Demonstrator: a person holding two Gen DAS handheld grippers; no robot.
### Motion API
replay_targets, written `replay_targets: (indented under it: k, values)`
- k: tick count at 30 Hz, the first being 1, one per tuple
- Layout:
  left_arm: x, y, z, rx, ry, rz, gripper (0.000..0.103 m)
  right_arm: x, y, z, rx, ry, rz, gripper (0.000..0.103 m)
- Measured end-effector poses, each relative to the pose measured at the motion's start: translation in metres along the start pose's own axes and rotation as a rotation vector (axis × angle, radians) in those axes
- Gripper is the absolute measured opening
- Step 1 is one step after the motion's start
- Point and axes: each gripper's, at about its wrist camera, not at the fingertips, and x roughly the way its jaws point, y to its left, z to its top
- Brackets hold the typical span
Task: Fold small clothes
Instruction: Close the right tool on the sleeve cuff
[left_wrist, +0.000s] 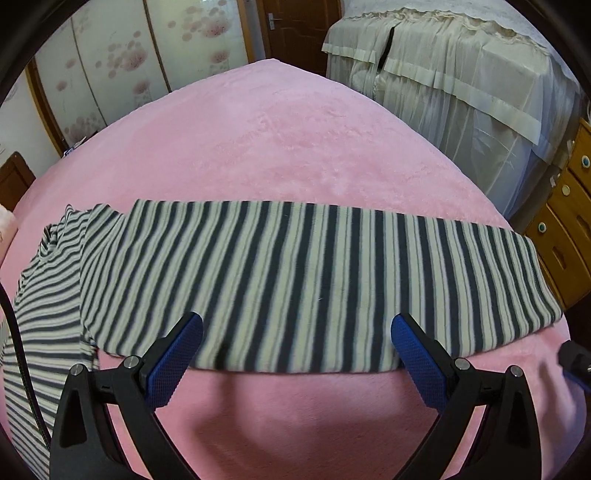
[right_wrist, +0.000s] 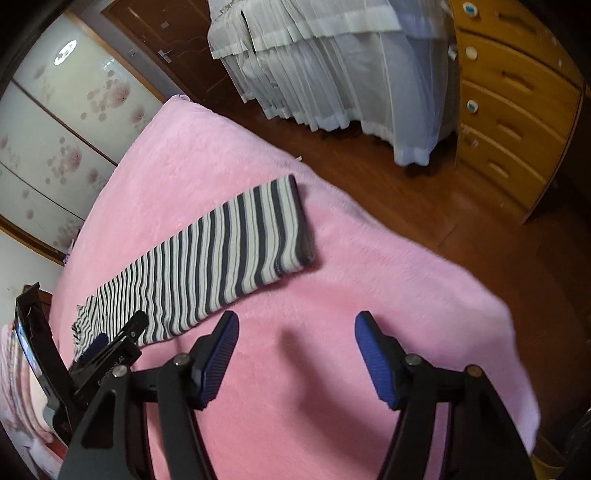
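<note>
A dark-and-white striped garment (left_wrist: 280, 280) lies folded into a long band across the pink blanket (left_wrist: 280, 147). Its loose part spreads at the left edge of the left wrist view. My left gripper (left_wrist: 295, 328) is open, its blue pads straddling the near edge of the band, with nothing pinched. In the right wrist view the same striped garment (right_wrist: 221, 258) runs diagonally. My right gripper (right_wrist: 295, 332) stands open over bare pink blanket (right_wrist: 332, 369), just right of the band's near edge. The left gripper (right_wrist: 114, 343) shows at the lower left of that view.
The blanket's far right edge (right_wrist: 480, 295) drops to a brown wooden floor (right_wrist: 406, 184). A wooden drawer chest (right_wrist: 517, 110) and white sheer drapes (right_wrist: 332, 74) stand beyond. Floral sliding doors (left_wrist: 110, 66) are at the back left. A pinkish cloth (right_wrist: 14, 387) lies at the far left.
</note>
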Motion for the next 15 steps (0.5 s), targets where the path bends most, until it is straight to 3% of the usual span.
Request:
replay_targets:
  k: [6, 8, 9, 10, 12, 15]
  values:
    - [0.003, -0.007, 0.003, -0.008, -0.006, 0.001, 0.093, 0.025, 0.004, 0.012, 0.046, -0.002, -0.019, 0.066]
    - [0.0, -0.008, 0.006, 0.0, -0.009, 0.001, 0.091, 0.031, 0.007, 0.017, 0.045, -0.011, -0.037, 0.06]
    - [-0.002, -0.008, 0.007, 0.003, -0.011, 0.003, 0.091, 0.035, 0.011, 0.019, 0.029, -0.014, -0.061, 0.048]
    - [-0.005, -0.005, 0.008, 0.008, -0.016, 0.006, 0.091, 0.037, 0.014, 0.02, 0.016, -0.012, -0.071, 0.03]
    - [-0.012, 0.001, 0.012, 0.014, -0.023, 0.007, 0.091, 0.038, 0.023, 0.022, -0.017, -0.019, -0.079, 0.008]
    - [-0.027, 0.021, 0.016, 0.014, -0.033, 0.005, 0.091, 0.018, 0.044, 0.021, -0.099, -0.087, -0.045, 0.007]
